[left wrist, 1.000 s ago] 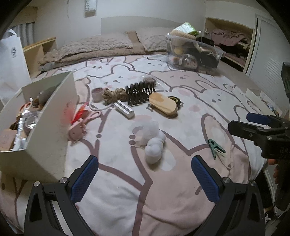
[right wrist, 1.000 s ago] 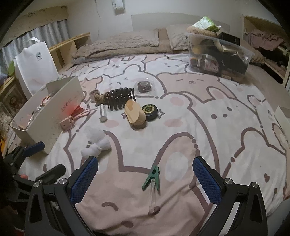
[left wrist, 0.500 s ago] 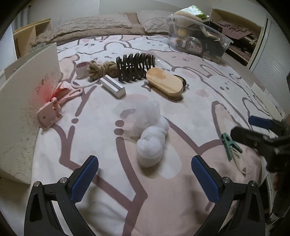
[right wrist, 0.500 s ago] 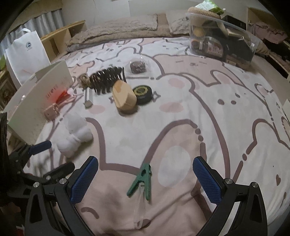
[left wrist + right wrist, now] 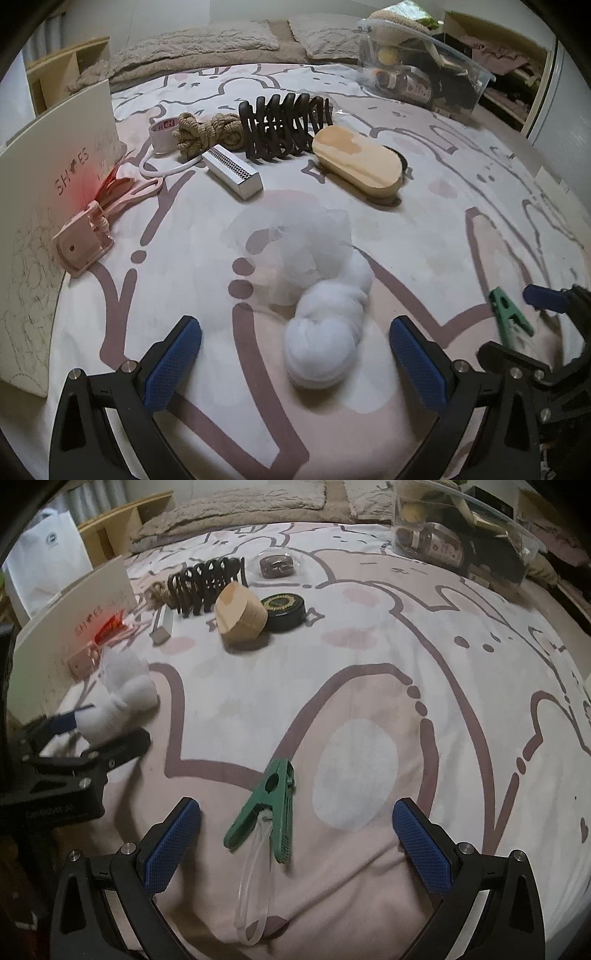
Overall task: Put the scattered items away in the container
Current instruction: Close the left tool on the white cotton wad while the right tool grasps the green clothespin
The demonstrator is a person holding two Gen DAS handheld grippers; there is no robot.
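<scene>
While both tools stayed spread wide, the left gripper straddled the white mesh puff and the right gripper framed the green clip on the bedspread; farther left stood the white box.

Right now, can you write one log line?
left tongs: open, over fluffy white mesh pouf | right tongs: open, over green plastic clothespin

Bare bedspread right of green clip, white box walling left
</scene>
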